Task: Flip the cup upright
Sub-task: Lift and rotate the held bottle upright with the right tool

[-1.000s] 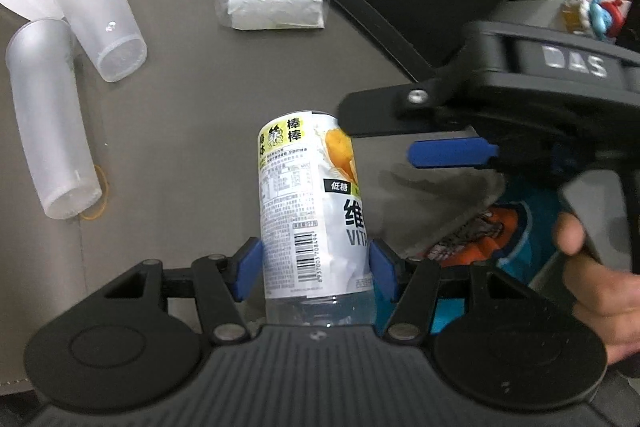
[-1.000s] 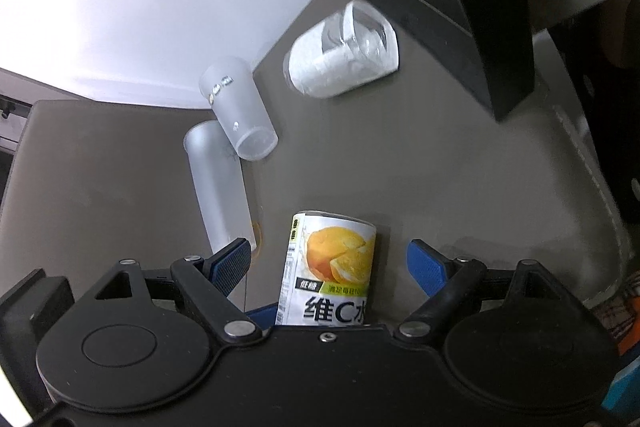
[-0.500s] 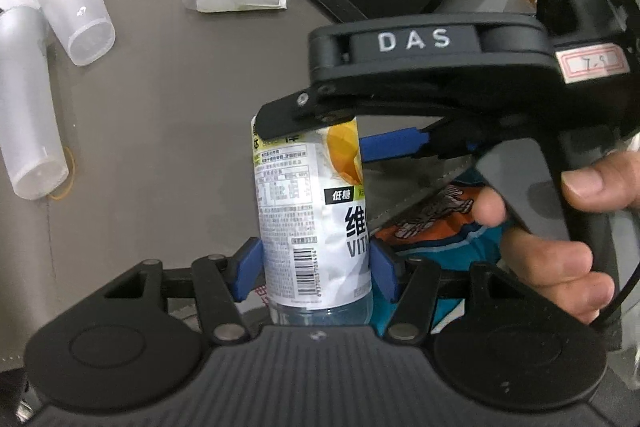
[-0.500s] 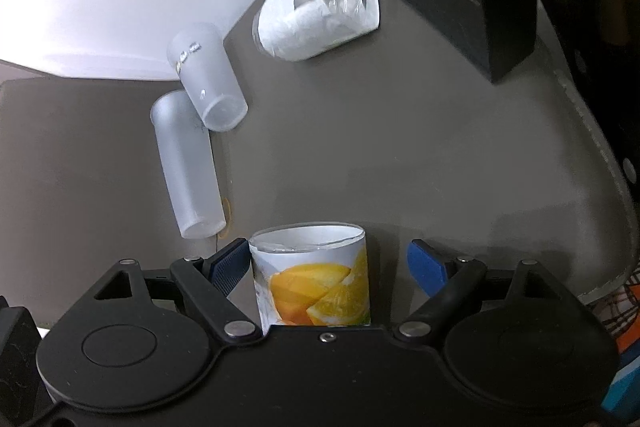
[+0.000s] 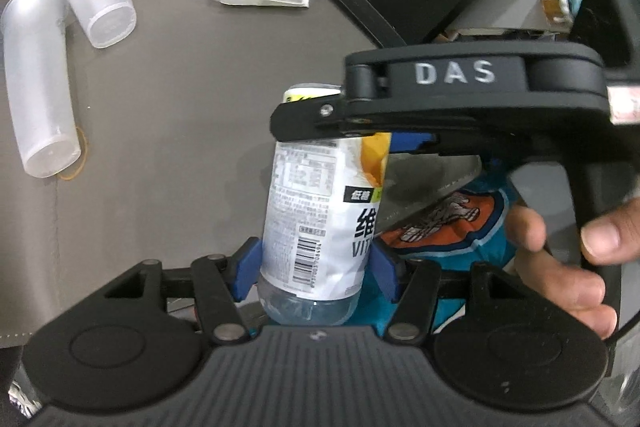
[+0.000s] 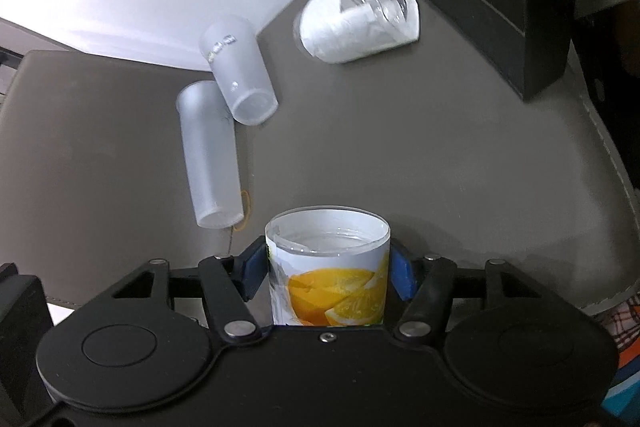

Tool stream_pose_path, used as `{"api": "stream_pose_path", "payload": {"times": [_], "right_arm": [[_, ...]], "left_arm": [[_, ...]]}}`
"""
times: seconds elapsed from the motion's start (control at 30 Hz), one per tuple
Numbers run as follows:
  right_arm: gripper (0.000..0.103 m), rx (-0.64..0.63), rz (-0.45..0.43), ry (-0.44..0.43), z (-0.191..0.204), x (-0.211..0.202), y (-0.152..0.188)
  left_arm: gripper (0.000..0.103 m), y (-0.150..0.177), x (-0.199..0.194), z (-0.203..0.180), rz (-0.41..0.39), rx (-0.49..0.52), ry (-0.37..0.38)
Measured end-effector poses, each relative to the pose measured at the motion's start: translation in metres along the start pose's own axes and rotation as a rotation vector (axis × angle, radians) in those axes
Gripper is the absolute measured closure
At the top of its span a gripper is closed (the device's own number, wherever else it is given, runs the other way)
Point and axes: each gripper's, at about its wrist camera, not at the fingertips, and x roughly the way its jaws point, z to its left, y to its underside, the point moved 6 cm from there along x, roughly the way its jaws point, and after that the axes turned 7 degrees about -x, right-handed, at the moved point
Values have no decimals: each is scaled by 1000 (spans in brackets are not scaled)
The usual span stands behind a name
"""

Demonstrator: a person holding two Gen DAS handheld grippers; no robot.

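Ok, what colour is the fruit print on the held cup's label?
Orange-yellow citrus slices on the white label of the cup; clearest in the right wrist view.

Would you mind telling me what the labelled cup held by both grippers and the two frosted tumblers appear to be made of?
The labelled cup looks like clear thin plastic with a glossy printed sleeve: its see-through base shows in the left wrist view. The two frosted tumblers look like matte translucent plastic, perhaps frosted glass.

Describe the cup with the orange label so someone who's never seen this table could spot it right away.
On the grey table, look nearest the camera: the labelled cup stands open end up, gripped by both the right gripper and the left gripper. Unlike the two frosted cups lying behind it, it carries a white wrapper printed with orange slices.
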Motion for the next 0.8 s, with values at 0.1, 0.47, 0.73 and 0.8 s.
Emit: {"api": "stream_pose_path", "payload": {"times": [0.1,0.47,0.73,0.8], "right_arm": [[43,-35,-29,-4,7,-6,-2],[43,-221,-151,-5,43,-22,-6],[43,-320,-245,6,61,-34,-15],[43,-352,-267,25,64,-36,-16]], "left_arm": [[44,-1,-4,2,-11,-13,-7],[43,-8,-22,14,-63,-61,-3],[42,-13,-31,30,-63,-124,19],[42,-14,-31,35,-62,-138,15]]}}
